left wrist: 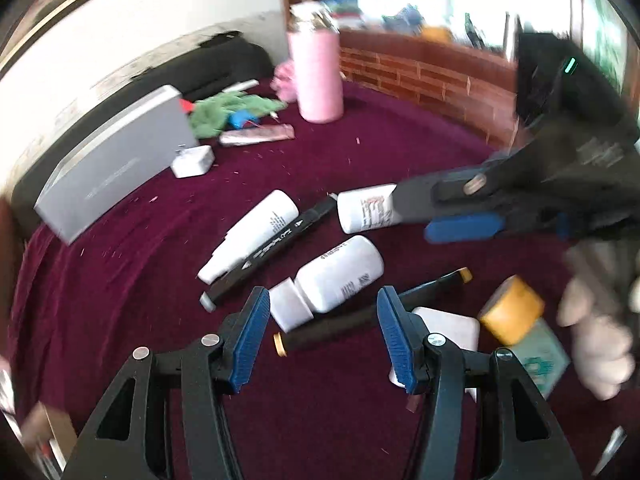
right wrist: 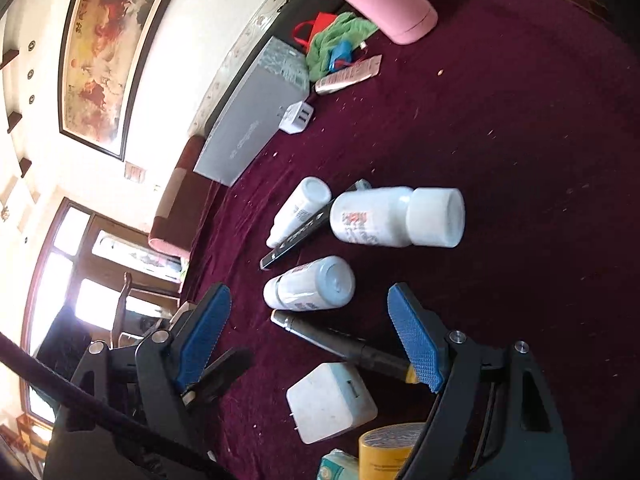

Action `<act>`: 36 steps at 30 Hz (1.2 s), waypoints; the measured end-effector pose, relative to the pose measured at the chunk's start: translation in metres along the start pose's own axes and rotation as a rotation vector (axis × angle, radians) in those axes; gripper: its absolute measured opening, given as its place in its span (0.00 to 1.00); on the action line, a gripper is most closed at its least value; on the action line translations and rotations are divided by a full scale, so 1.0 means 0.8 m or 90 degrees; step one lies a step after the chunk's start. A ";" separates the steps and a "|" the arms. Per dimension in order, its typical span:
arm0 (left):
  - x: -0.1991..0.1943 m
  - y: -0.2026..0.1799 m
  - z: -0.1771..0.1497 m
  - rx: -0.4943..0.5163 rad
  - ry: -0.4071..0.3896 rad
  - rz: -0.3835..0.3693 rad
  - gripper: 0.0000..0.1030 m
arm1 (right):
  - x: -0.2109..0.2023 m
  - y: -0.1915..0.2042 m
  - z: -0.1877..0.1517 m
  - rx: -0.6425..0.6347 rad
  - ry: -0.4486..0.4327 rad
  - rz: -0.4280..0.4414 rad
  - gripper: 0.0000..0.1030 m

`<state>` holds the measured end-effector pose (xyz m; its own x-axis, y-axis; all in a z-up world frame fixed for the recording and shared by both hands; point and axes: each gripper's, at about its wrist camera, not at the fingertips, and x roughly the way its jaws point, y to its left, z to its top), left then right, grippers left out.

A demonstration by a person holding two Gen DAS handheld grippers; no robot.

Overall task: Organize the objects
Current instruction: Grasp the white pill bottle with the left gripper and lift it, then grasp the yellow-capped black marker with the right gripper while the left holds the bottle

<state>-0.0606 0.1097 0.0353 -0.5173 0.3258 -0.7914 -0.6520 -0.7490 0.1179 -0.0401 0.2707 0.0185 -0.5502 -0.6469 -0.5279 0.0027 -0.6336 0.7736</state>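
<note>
Wide bare maroon cloth point(right wrist: 520, 120) beyond the clutter, hemmed by a grey box point(left wrist: 116, 164) and pink tumbler point(left wrist: 318, 76). Smooth white bottles point(left wrist: 340, 276) and black markers point(left wrist: 272, 252) lying bunched mid-cloth. Left gripper point(left wrist: 320, 336) parted, empty; right gripper point(right wrist: 308, 336) spread wide, grasping nothing.

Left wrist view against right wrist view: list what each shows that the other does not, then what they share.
Only the left wrist view shows the brick wall, the person's hand and the whole right gripper, open above a white bottle.

Only the right wrist view shows the framed painting and the window.

Both show the maroon cloth, pink tumbler, grey box, green cloth, black marker, white charger and yellow tape roll.
</note>
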 end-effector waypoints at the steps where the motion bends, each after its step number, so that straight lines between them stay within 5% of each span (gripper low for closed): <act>1: 0.008 -0.001 0.002 0.017 0.009 -0.011 0.48 | -0.003 0.000 0.001 0.002 -0.007 -0.001 0.79; 11: 0.072 -0.025 0.031 0.127 0.049 -0.017 0.46 | -0.027 0.007 0.004 -0.014 -0.063 -0.004 0.80; 17: 0.067 -0.011 0.029 0.031 0.058 -0.058 0.28 | -0.026 0.002 0.006 -0.013 -0.070 -0.025 0.80; 29: -0.094 0.088 -0.092 -0.228 -0.036 -0.118 0.28 | -0.015 -0.004 0.003 -0.012 -0.062 -0.054 0.80; 36: -0.112 0.119 -0.157 -0.321 -0.029 -0.110 0.28 | -0.008 -0.007 -0.003 -0.014 -0.068 -0.088 0.80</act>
<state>-0.0066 -0.0635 0.0419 -0.4569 0.4856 -0.7453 -0.3886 -0.8626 -0.3238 -0.0341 0.2773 0.0168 -0.6323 -0.5044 -0.5880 -0.0623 -0.7234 0.6876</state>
